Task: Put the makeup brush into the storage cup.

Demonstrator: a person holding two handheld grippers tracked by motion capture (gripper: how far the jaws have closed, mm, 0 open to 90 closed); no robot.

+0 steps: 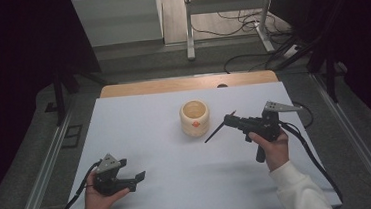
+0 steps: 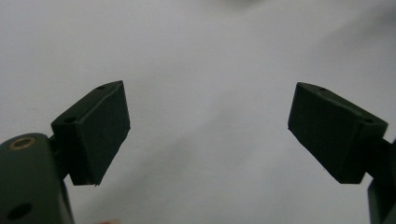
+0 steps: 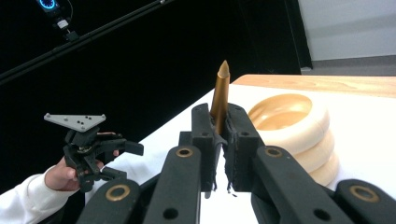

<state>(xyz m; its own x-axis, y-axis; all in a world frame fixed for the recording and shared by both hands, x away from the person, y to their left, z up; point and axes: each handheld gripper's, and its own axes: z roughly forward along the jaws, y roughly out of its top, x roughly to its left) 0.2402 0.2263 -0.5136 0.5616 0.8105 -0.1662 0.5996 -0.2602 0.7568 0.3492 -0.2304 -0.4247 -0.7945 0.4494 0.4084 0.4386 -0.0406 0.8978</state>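
A pale wooden ringed cup stands upright near the middle of the white table; it is also close by in the right gripper view. My right gripper hovers just right of the cup, shut on a thin gold-brown pointed stick. In the high view the stick slants down-left past the jaws toward the cup's base. My left gripper rests low at the front left, far from the cup. Its jaws stand wide apart over bare table with nothing between them.
A bare wooden strip runs along the table's far edge. Beyond it are a metal stand and loose cables on the floor. Metal rails flank the table. The left gripper appears far off in the right gripper view.
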